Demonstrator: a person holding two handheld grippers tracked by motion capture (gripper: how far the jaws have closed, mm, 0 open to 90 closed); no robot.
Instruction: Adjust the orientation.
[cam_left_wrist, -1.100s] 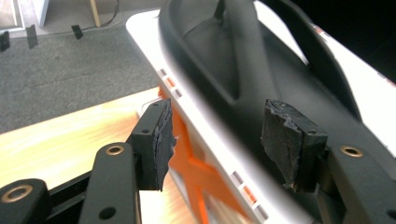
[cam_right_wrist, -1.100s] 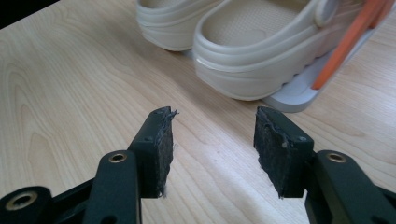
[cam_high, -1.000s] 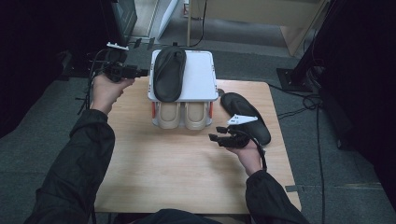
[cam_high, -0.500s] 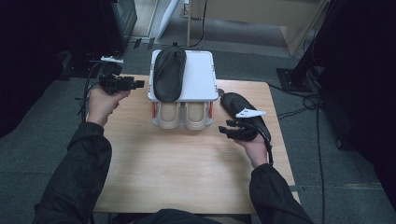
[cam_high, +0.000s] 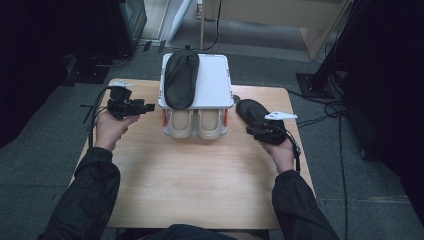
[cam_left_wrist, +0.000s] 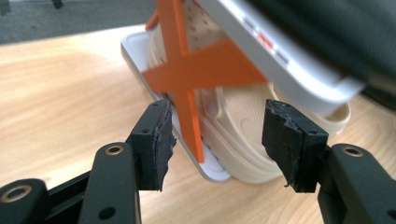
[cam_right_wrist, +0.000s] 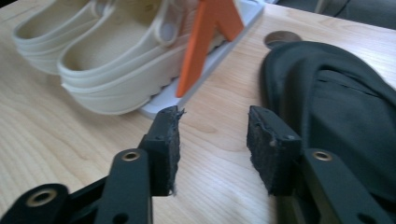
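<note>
A white shoe rack (cam_high: 215, 80) with orange braces (cam_left_wrist: 196, 74) stands at the table's back middle. One black slipper (cam_high: 181, 77) lies on its top shelf, and two beige clogs (cam_high: 195, 123) sit on the lower shelf. A second black slipper (cam_high: 250, 111) lies on the table right of the rack. My left gripper (cam_high: 150, 106) is open at the rack's left end, with the brace and a clog's edge (cam_left_wrist: 233, 140) beyond its jaws (cam_left_wrist: 217, 140). My right gripper (cam_high: 250, 131) is open; its jaws have just been closing with nothing between them (cam_right_wrist: 212, 140). That slipper (cam_right_wrist: 345, 121) lies beside its right jaw.
A small dark disc (cam_right_wrist: 280, 37) lies on the wooden table (cam_high: 200, 190) behind the slipper. Cables (cam_high: 325, 120) run over the grey floor to the right, and a black stand base (cam_high: 312, 82) sits there. The person's sleeves come in from the bottom.
The left hand has come down and nearer, level with the rack's lower shelf. The right hand has slid right and slightly away, beside the black slipper on the table.
</note>
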